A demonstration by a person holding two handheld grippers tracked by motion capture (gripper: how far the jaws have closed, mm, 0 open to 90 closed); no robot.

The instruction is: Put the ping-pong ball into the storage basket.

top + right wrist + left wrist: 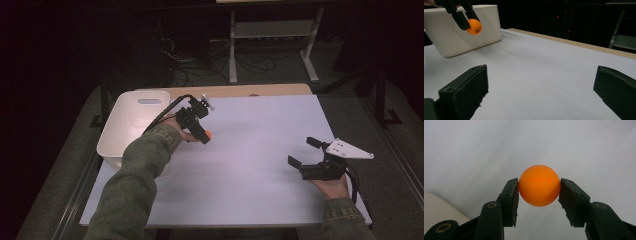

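An orange ball (539, 185) is pinched between the two black jaws of my left gripper (539, 188), held off the white table. From above, the ball (208, 135) shows at the tip of the left gripper (204, 135), just right of the white bin (131, 125). The right gripper view has the same ball (474, 27) hanging in front of the bin's wall (454, 42). My right gripper (304, 151) rests low at the table's right side, jaws wide apart and nothing between them (540, 87).
The white table top (250, 150) stretches between the two hands. A strip of wooden edge (240, 90) runs along its far side. Beyond it stand a dark floor with cables and a metal desk frame (272, 35).
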